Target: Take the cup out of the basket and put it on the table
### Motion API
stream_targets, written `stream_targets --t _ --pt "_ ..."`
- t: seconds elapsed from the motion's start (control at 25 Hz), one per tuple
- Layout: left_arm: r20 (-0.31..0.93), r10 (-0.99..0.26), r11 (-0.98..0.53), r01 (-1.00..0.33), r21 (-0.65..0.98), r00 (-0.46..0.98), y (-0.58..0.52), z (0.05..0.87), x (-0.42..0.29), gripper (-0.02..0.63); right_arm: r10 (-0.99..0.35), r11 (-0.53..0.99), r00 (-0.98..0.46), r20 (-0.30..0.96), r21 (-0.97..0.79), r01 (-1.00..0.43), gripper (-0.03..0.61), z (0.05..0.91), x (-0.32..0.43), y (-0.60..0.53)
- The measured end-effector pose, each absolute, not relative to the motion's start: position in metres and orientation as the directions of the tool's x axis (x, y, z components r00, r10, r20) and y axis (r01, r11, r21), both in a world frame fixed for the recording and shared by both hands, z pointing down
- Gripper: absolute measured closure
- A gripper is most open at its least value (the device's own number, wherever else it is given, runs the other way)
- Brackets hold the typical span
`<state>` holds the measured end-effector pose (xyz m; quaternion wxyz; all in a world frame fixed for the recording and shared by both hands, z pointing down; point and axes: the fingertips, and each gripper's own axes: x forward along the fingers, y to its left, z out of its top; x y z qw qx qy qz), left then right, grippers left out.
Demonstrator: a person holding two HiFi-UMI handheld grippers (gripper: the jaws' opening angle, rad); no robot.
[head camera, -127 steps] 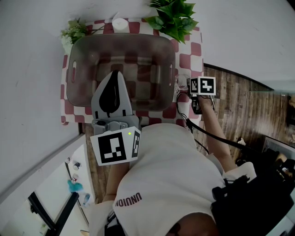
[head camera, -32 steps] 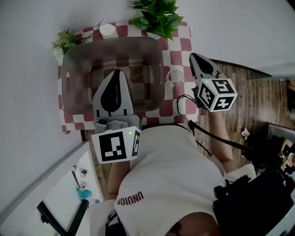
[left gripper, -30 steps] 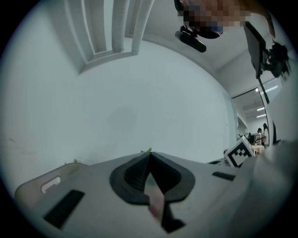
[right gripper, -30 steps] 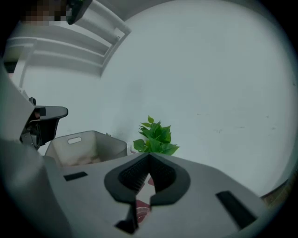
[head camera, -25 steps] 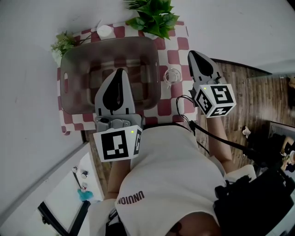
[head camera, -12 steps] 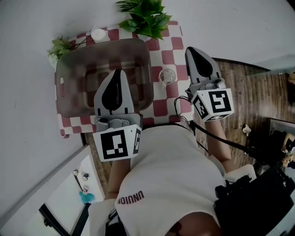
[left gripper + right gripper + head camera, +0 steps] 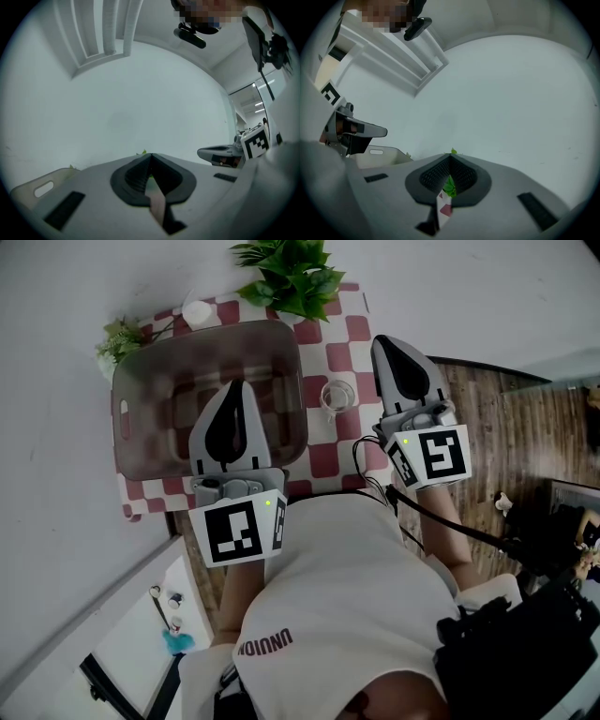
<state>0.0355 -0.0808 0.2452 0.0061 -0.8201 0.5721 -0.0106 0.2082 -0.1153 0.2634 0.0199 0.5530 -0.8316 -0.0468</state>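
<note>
While right claw [image 7: 387, 343] hangs shut, cup [image 7: 337, 396] beside it.

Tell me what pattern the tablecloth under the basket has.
The tablecloth is red-and-white checkered, clearest in the head view.

The only lettering I can read is a dark print [image 7: 262, 648] on the person's white shirt [image 7: 347, 587]. It is upside down in my head view and looks like "UNUION", though I can't vouch for every letter. The left cube [image 7: 234, 532], on the left tool [image 7: 232, 385], and the right cube [image 7: 433, 456], on the right tool [image 7: 381, 339], each carry black-and-white square markers, which are coded patterns rather than letters or numbers.
</note>
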Motion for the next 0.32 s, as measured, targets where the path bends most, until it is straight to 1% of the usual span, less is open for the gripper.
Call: stream_targets --t 0.16,0.32 --pt "0.014 -0.939 -0.343 -0.938 -0.049 0.343 -0.0828 0.2464 0.0372 0.601 -0.918 0.387 -0.394 -0.043 0.116 -0.915 0.563 0.2572 0.2047 -0.1140" --pt "0.016 -0.939 -0.343 -0.938 -0.053 0.343 -0.0833 0.2473 0.0364 0.601 -0.915 0.392 -0.402 -0.031 0.159 -0.906 0.563 0.2586 0.2022 -0.1115"
